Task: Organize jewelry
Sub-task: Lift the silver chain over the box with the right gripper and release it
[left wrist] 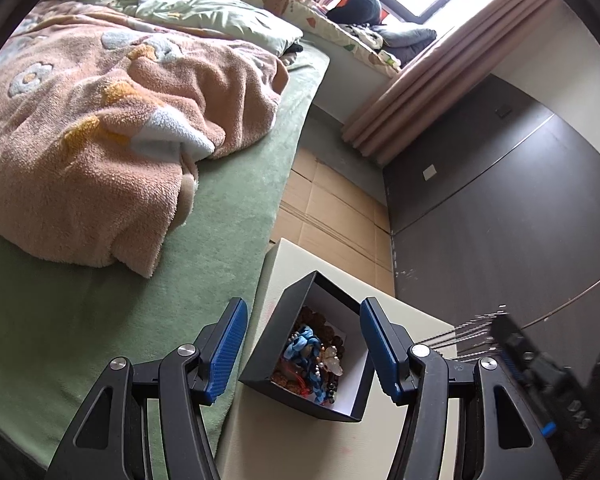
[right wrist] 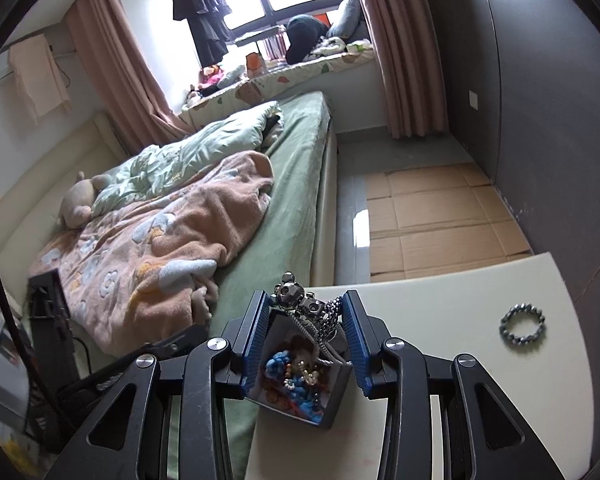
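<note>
A black jewelry box point(left wrist: 284, 344) stands open on a cream table point(left wrist: 300, 448) beside the bed. It holds blue cord, brown beads and other pieces point(left wrist: 314, 360). My left gripper point(left wrist: 302, 350) is open, with its blue fingers on either side of the box and above it. My right gripper point(right wrist: 306, 334) is shut on a silver beaded chain point(right wrist: 308, 308), which hangs over the box point(right wrist: 300, 384). A dark beaded bracelet point(right wrist: 523, 325) lies on the table point(right wrist: 460, 360) to the right. The right gripper shows blurred at the right edge of the left wrist view point(left wrist: 520, 344).
A bed with a green sheet point(left wrist: 228, 208), a pink fleece blanket point(left wrist: 112, 128) and a pale quilt lies left of the table. Flattened cardboard point(right wrist: 440, 216) covers the floor. A dark wardrobe wall point(left wrist: 500, 208) stands on the right. Curtains and a cluttered window seat are at the back.
</note>
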Action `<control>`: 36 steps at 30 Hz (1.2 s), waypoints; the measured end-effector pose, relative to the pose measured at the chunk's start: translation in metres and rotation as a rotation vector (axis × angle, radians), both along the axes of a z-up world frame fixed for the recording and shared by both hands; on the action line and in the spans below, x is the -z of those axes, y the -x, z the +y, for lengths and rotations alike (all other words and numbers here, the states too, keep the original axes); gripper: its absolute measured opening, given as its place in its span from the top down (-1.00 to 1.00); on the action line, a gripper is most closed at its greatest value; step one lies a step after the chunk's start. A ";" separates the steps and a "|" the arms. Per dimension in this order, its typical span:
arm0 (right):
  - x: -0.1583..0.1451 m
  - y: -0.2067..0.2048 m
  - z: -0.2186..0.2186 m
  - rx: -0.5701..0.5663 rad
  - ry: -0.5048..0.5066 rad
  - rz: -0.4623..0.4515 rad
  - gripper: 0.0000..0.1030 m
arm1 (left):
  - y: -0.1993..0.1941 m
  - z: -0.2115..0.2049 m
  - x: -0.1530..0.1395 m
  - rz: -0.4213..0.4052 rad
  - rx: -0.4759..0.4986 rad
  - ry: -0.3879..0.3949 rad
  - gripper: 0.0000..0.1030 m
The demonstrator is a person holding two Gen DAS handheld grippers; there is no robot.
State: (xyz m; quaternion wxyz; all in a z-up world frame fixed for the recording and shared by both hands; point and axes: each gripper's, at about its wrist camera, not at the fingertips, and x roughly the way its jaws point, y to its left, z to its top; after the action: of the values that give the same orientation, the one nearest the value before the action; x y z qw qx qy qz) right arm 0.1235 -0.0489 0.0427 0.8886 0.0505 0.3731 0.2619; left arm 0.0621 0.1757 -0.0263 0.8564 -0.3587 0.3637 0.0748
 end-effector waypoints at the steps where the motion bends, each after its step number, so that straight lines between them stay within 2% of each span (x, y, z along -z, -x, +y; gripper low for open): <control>1: 0.004 -0.002 0.001 0.002 -0.005 0.011 0.26 | 0.000 0.001 0.000 -0.001 -0.001 0.002 -0.16; 6: 0.013 -0.005 0.008 0.004 -0.016 0.031 0.26 | 0.001 0.006 0.002 0.001 -0.012 0.025 -0.16; 11: -0.013 0.002 0.013 -0.011 -0.031 -0.045 0.26 | 0.000 0.008 0.001 -0.003 -0.015 0.028 -0.16; 14: -0.016 0.001 0.017 -0.016 -0.027 -0.051 0.26 | 0.001 0.011 0.002 0.003 -0.032 0.035 -0.16; 20: 0.005 -0.007 0.019 0.003 -0.029 -0.003 0.26 | 0.002 0.011 0.002 0.005 -0.032 0.042 -0.16; 29: 0.046 -0.017 0.033 0.017 0.035 0.061 0.26 | 0.002 0.011 0.004 0.009 -0.035 0.058 -0.16; 36: 0.078 -0.023 0.035 0.045 0.045 0.115 0.26 | 0.003 0.015 0.004 0.009 -0.036 0.058 -0.16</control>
State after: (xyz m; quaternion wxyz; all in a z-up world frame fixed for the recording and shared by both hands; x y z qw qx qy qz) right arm 0.1461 -0.0139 -0.0355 0.8723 0.0538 0.4279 0.2302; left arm 0.0596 0.1909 -0.0303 0.8426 -0.3895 0.3629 0.0814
